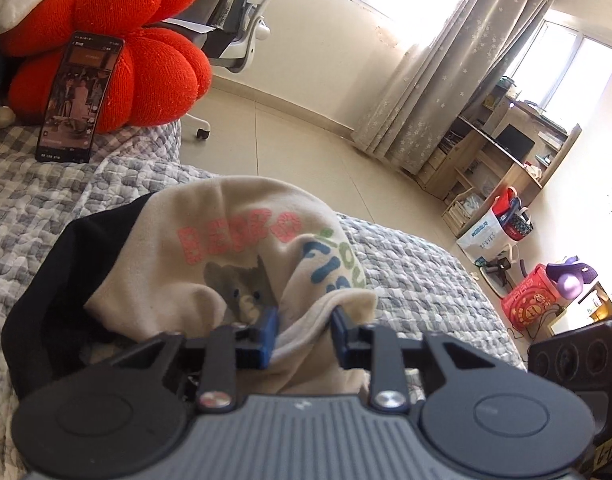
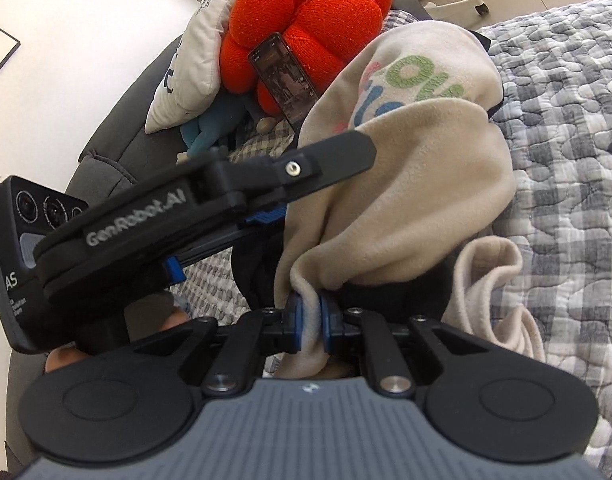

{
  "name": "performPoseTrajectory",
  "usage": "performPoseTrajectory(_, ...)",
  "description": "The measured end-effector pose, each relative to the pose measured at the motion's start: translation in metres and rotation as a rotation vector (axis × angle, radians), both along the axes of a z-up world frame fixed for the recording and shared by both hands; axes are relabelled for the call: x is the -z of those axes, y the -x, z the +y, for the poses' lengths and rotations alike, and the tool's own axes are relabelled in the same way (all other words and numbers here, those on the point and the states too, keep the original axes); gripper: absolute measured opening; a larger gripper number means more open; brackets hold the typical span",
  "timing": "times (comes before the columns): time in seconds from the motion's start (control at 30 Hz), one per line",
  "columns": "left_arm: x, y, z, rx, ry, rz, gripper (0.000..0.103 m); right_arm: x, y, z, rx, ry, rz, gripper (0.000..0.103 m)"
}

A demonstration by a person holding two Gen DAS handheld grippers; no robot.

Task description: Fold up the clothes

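Note:
A cream sweatshirt point(image 1: 234, 264) with black sleeves, a grey cat print and coloured letters is bunched up over the grey checked quilt point(image 1: 418, 280). My left gripper point(image 1: 304, 330) is shut on a thick fold of its cream hem, the cloth filling the gap between the blue pads. In the right wrist view the same sweatshirt point(image 2: 418, 152) hangs in a heap, and my right gripper point(image 2: 311, 322) is shut tightly on a thin cream edge. The left gripper's upper finger point(image 2: 346, 148) reaches over the cloth from the left. A hand shows under it.
A red flower cushion point(image 1: 118, 52) lies at the head of the bed with a phone point(image 1: 78, 96) leaning on it. A white pillow point(image 2: 190, 72) lies beside it. An office chair point(image 1: 234, 24) stands on the tiled floor. A desk shelf point(image 1: 506, 152) and bags point(image 1: 502, 220) line the far wall.

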State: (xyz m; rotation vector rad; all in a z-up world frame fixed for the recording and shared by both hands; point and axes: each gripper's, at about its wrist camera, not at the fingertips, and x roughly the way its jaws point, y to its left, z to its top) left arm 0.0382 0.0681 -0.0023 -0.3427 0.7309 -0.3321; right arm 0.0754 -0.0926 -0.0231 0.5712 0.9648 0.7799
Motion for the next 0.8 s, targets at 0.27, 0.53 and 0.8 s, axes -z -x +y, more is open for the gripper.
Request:
performPoseTrajectory(0.27,-0.006,0.009,0.027,-0.194,-0.078,-0.012,0.007,-0.018,0.003,-0.016,0.0,-0.052,-0.044,0.055)
performPoseTrajectory(0.53,0.003,0.005,0.06,-0.413,-0.2,0.063,0.007,-0.029,-0.01,-0.038,0.132,-0.074,-0.076,0.062)
performPoseTrajectory(0.8,0.01,0.0,0.063,-0.413,-0.226,0.101,0.007,-0.001,-0.052,-0.036,0.266,0.029,-0.022,0.062)
